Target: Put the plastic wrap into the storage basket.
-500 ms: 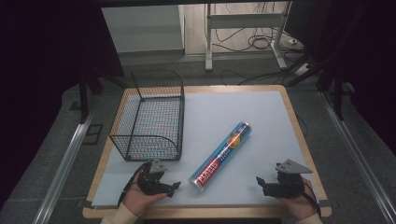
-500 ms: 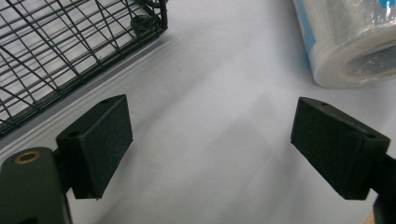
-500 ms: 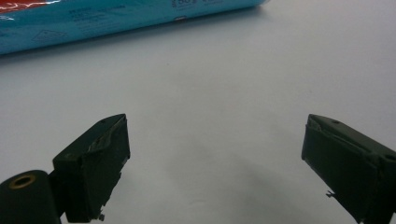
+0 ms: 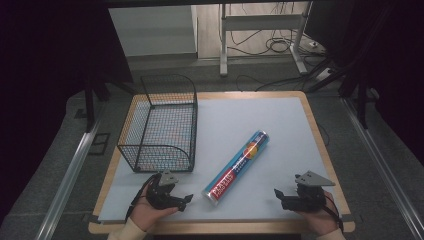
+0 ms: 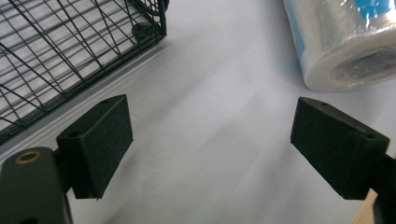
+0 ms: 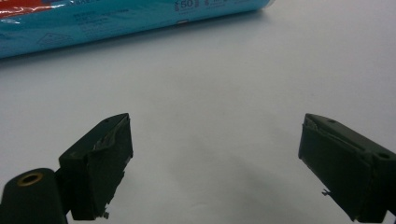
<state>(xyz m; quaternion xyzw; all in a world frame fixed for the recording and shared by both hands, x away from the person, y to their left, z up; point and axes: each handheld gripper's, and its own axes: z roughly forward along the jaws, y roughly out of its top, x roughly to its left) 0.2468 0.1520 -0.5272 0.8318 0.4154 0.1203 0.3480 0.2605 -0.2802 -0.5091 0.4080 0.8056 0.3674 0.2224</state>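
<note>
Nothing has moved: both claws, left (image 4: 186,198) and right (image 4: 278,194), stay wide beside the tube (image 4: 236,167).

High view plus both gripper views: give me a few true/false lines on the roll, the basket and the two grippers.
1. The wrapped roll lies inside the wire basket. False: it lies on the table mat, to the right of the basket.
2. The left gripper is open with nothing between its jaws. True.
3. The right gripper is shut on the roll. False: its jaws stand open over bare mat, apart from the roll.
4. The wire basket is empty. True.
5. The roll stands upright. False: it lies on its side, diagonally across the mat.
</note>
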